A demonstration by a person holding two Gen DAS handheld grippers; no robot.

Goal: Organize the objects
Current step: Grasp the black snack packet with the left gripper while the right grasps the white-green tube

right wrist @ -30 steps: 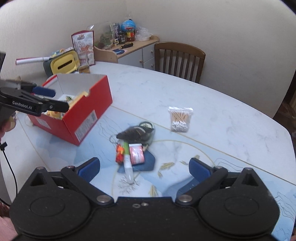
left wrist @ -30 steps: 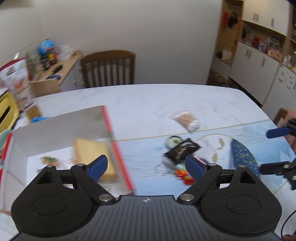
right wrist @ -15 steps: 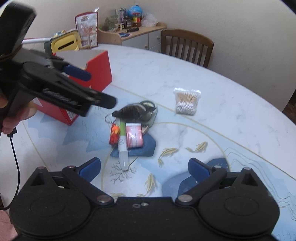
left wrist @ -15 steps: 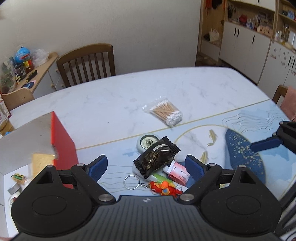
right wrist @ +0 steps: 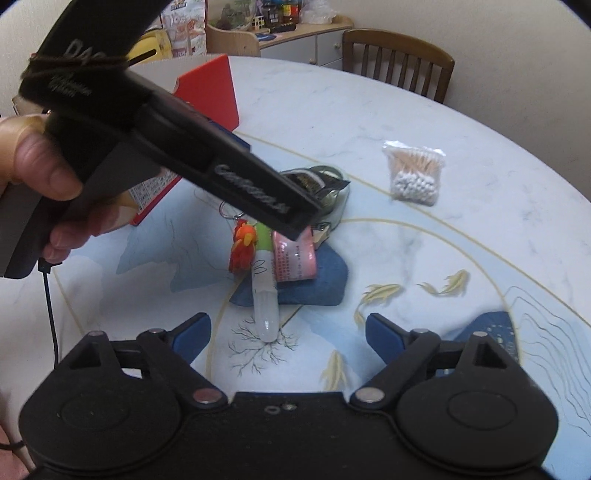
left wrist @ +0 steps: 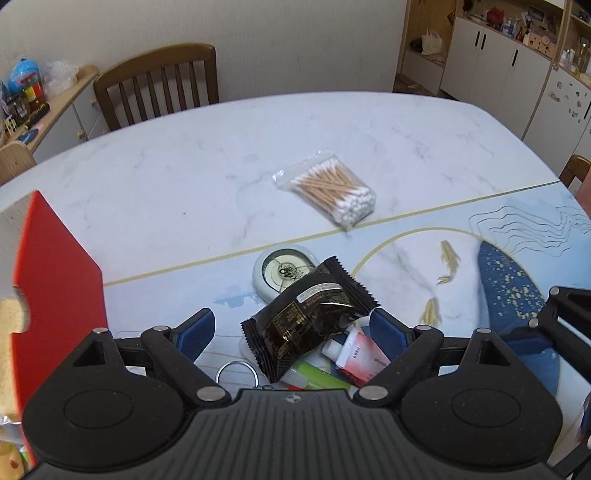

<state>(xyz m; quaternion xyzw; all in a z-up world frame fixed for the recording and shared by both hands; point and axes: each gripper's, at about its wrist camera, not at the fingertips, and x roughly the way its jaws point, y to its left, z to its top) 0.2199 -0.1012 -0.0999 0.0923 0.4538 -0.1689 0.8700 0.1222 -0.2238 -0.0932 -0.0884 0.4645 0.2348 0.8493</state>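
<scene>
A pile lies on the table: a black snack packet (left wrist: 308,319) on a round white tape case (left wrist: 282,273), a pink tube (left wrist: 356,356), a green-capped tube (right wrist: 264,284), an orange keychain toy (right wrist: 242,249) with a ring (left wrist: 236,373). My left gripper (left wrist: 291,332) is open, its blue pads on either side of the black packet, just above it. In the right wrist view the left gripper (right wrist: 295,218) hangs over the pile. My right gripper (right wrist: 288,332) is open and empty, short of the pile. A bag of cotton swabs (left wrist: 328,190) lies apart, farther back.
A red box (left wrist: 55,280) with white inner walls stands at the left, also seen in the right wrist view (right wrist: 208,92). A wooden chair (left wrist: 157,86) stands behind the table. A side cabinet (right wrist: 280,33) with clutter is beyond. White cupboards (left wrist: 495,59) stand at the far right.
My left gripper swung right from over the red box to the pile and came down around the black packet. The right gripper drew slightly closer to the pile.
</scene>
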